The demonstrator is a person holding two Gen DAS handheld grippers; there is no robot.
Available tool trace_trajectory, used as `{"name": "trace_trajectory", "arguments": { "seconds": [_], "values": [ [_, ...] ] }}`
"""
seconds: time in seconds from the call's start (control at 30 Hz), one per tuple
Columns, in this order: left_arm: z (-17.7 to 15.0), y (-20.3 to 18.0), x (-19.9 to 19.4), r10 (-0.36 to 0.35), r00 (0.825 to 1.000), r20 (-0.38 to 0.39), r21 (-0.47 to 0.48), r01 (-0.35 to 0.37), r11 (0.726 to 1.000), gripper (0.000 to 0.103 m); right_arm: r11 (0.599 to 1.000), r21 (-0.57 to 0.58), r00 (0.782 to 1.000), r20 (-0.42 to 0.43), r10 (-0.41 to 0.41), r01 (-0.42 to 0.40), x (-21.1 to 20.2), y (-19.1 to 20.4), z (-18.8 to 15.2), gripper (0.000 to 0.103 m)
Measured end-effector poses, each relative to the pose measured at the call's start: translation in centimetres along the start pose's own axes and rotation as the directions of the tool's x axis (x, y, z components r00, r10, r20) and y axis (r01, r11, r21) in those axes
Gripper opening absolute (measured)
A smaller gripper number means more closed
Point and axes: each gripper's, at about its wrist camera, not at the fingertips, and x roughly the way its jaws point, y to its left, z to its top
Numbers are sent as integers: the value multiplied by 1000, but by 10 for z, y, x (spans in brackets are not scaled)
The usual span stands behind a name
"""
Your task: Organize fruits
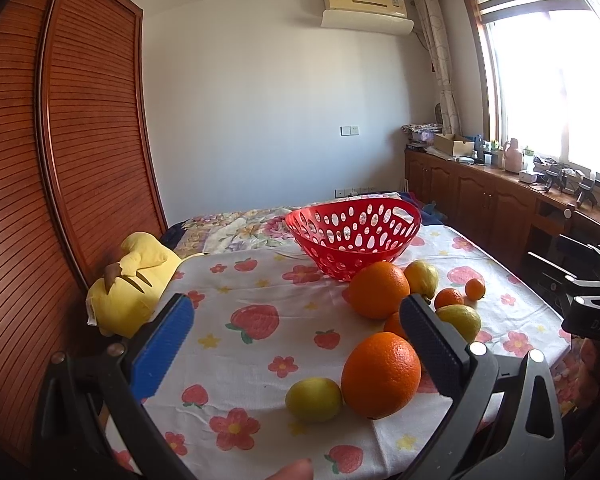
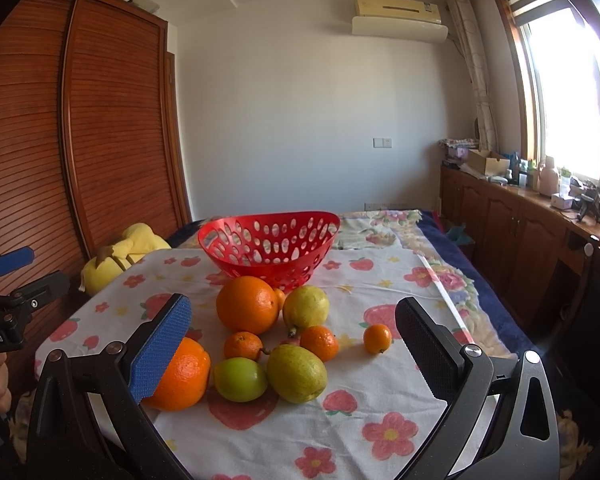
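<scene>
A red perforated basket stands empty at the far side of the cloth-covered table. In front of it lies a cluster of fruit: two big oranges, small mandarins, yellow-green pears and a green fruit. My left gripper is open above the near left of the cloth, the near orange beside its right finger. My right gripper is open, hovering over the fruit cluster with nothing between its fingers.
A yellow plush toy lies at the table's left edge by the wooden wardrobe. A floral blanket lies behind the basket. Low cabinets with clutter run under the window on the right.
</scene>
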Motion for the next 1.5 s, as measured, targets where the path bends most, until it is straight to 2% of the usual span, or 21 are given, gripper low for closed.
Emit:
{"name": "trace_trajectory", "arguments": {
  "seconds": [0.5, 0.87, 1.03, 1.23, 1.37, 1.5],
  "values": [
    [-6, 0, 4, -8, 1000, -18, -4, 8, 1000, 103, 1000, -3, 1000, -12, 8, -8, 1, 2, -4, 103],
    [-34, 5, 36, -34, 993, -110, -28, 31, 999, 103, 1000, -10, 996, -84, 15, -15, 26, -9, -26, 103],
    [-45, 7, 51, -71, 986, -150, -44, 65, 997, 103, 1000, -14, 992, -126, 24, -26, 45, -14, -40, 103],
    [-51, 2, 62, -126, 974, -187, -63, 116, 991, 102, 999, -17, 979, -198, 43, -47, 70, -19, -53, 96],
    [-51, -8, 69, -175, 962, -208, -54, 167, 984, 102, 998, -13, 968, -244, 60, -65, 82, -24, -57, 90],
    [-47, -18, 75, -218, 947, -234, -46, 214, 976, 102, 996, -3, 961, -263, 80, -84, 85, -27, -59, 89]
  ]
}}
